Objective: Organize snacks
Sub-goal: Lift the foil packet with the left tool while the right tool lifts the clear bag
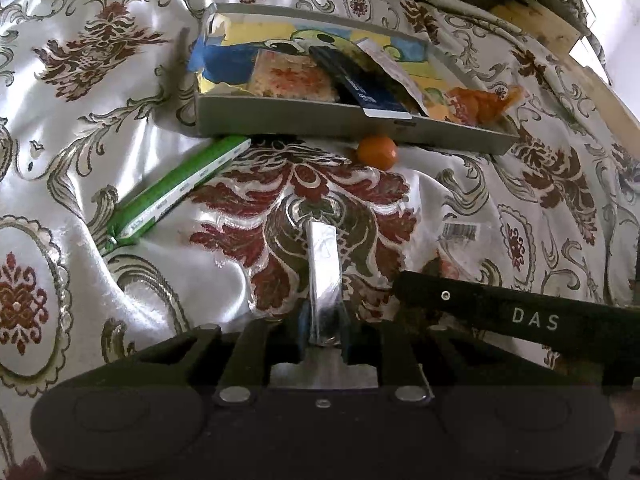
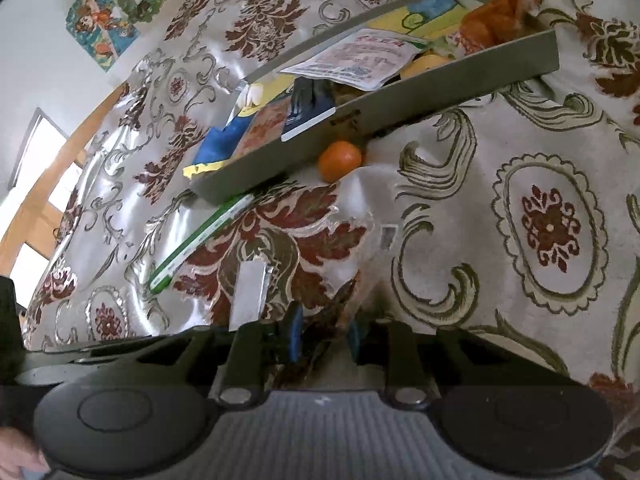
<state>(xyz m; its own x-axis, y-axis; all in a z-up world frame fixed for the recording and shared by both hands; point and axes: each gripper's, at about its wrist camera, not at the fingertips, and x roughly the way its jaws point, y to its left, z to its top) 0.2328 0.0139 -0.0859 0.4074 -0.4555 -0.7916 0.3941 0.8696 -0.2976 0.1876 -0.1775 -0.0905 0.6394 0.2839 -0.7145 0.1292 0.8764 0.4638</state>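
A grey tray (image 1: 304, 120) lies on the patterned bedspread and holds several snack packets. In front of it are an orange mandarin (image 1: 377, 152) and a green pack (image 1: 176, 192), whose far end is tucked under the tray. My left gripper (image 1: 325, 326) is shut on a silver foil strip (image 1: 324, 264) that sticks up from its jaws. My right gripper (image 2: 324, 338) is shut on a clear packet (image 2: 360, 276) with brown contents and a barcode label. One black finger (image 1: 480, 306) of the right gripper reaches in from the right in the left wrist view. The mandarin (image 2: 340, 160) and the tray (image 2: 440, 92) also show in the right wrist view.
The floral bedspread (image 1: 100, 152) is rumpled, with folds around the tray. A wooden bed frame (image 1: 576, 64) runs along the far right. Colourful pictures (image 2: 116, 4) hang on the wall, and a window (image 2: 36, 148) is at the left. A hand (image 2: 16, 456) shows at the lower left corner.
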